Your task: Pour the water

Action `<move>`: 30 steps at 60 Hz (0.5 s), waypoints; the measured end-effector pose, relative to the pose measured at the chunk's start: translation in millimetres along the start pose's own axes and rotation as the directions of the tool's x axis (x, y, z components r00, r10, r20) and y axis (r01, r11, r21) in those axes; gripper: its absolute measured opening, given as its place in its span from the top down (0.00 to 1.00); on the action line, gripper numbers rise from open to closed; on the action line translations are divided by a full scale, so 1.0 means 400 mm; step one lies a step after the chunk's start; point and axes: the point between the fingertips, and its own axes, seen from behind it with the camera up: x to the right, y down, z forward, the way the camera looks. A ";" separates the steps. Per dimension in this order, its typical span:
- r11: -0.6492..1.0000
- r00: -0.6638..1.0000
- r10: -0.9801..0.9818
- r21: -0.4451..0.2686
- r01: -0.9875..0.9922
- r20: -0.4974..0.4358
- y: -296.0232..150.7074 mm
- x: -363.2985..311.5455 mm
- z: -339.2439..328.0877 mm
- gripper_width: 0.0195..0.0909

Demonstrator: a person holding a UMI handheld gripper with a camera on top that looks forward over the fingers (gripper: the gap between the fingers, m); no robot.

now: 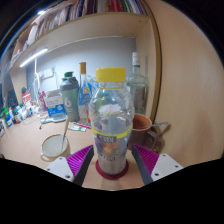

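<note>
The clear water bottle (110, 120) with its yellow cap (111, 74) is standing upright between the fingers of the tool (112, 163), whose pads seem to be pinching its base. Before tilting, the cap likely needs removing. A white-rimmed bowl (54, 148) is sitting on the bench (25, 140) just beside it.

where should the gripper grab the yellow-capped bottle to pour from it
Grip the water bottle around its lower body, coming straight on from the near side as the gripper is now. It stands upright between the pink pads, its sides are round and even there, and the yellow cap stays free for pouring. Whether the fingers already press on it is unclear.
</note>
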 end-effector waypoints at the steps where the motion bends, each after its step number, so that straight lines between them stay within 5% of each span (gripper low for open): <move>1: 1.000 1.000 0.001 -0.004 -0.001 -0.005 0.003 0.002 -0.012 0.10; 30: 0.998 0.990 0.068 -0.006 -0.069 -0.123 -0.022 -0.132 -0.576 0.10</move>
